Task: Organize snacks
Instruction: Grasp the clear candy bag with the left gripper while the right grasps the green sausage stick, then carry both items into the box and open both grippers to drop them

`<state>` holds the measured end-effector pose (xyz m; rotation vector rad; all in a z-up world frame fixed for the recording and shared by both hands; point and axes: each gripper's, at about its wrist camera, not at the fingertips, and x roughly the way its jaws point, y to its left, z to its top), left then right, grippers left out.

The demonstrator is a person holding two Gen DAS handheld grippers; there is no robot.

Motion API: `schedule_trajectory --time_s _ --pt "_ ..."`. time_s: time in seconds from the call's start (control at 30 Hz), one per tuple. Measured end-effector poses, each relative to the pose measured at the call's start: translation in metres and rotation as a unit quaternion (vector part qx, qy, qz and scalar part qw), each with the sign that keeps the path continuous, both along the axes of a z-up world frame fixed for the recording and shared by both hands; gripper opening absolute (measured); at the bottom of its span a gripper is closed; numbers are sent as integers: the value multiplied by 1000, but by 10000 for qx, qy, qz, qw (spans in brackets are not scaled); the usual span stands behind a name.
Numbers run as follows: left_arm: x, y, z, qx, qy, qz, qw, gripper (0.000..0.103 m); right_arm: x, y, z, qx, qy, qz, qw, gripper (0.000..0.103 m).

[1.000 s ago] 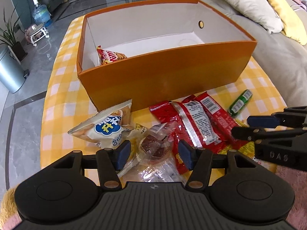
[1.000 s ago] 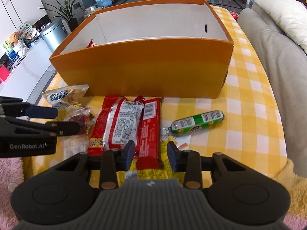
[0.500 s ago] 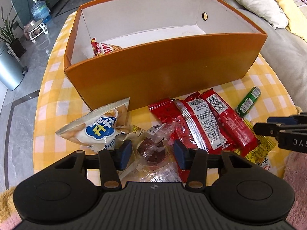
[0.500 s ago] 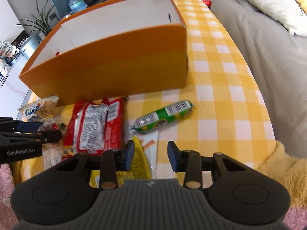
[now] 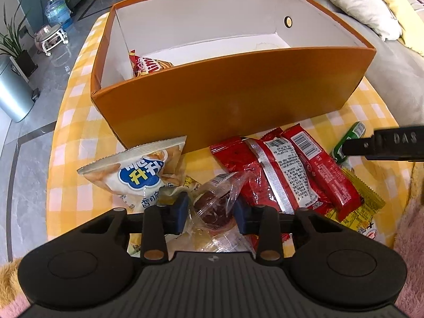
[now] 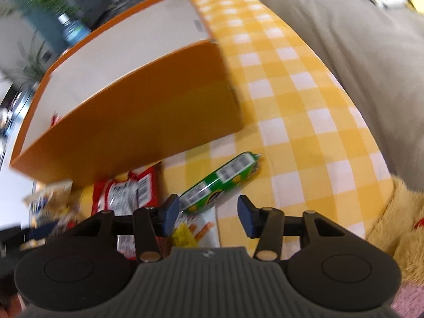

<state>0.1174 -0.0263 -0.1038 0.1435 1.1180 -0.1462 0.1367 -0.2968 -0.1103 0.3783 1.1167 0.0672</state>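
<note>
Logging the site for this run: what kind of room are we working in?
Most likely a home living room: a grey sofa with cushions beside the yellow checked tablecloth, a potted plant and a water jug on the tiled floor.

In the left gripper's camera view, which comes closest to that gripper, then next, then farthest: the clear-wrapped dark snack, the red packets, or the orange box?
1. Clear-wrapped dark snack, between the left gripper fingers.
2. Red packets, just beyond, rightward.
3. Orange box, farthest, behind everything.

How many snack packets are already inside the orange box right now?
1: a red and yellow chip bag leans in the near left corner of the orange box. The front wall could hide others lying flat behind it.
</note>
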Motion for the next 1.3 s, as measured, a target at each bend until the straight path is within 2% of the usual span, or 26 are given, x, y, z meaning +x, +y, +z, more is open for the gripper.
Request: schedule_trajectory --time_s 0.13,0.27,0.37,0.43,0.63,0.67,0.8,1.03,1.3 --pt "4 -1 -1 2 87 53 9999 39 8 -4 -6 224 154 -303 9992 47" --pt "7 -1 -2 -30 149 123 9998 41 17 0 -9 212 210 -381 9988 47" --pt "9 0 -3 -44 189 150 9997 45 22 3 -11 155 229 -396 9988 43" --pt "9 -1 -4 -49 204 139 9997 54 23 4 -11 57 199 -339 9992 41" --pt "7 -3 -11 42 161 68 9998 53 22 4 -11 -75 133 -201 9997 32" --pt "6 -3 -11 -5 155 65 9999 49 21 4 -11 -91 121 -181 9997 31" --pt "4 -1 -9 -59 104 93 9999 46 19 4 -8 -168 25 -67 9998 27" --pt "-1 1 8 -30 -82 134 9999 44 11 6 7 -416 -254 134 9987 23" --pt "-13 0 35 17 -260 185 9995 44 -4 2 24 -282 -357 166 9988 21"
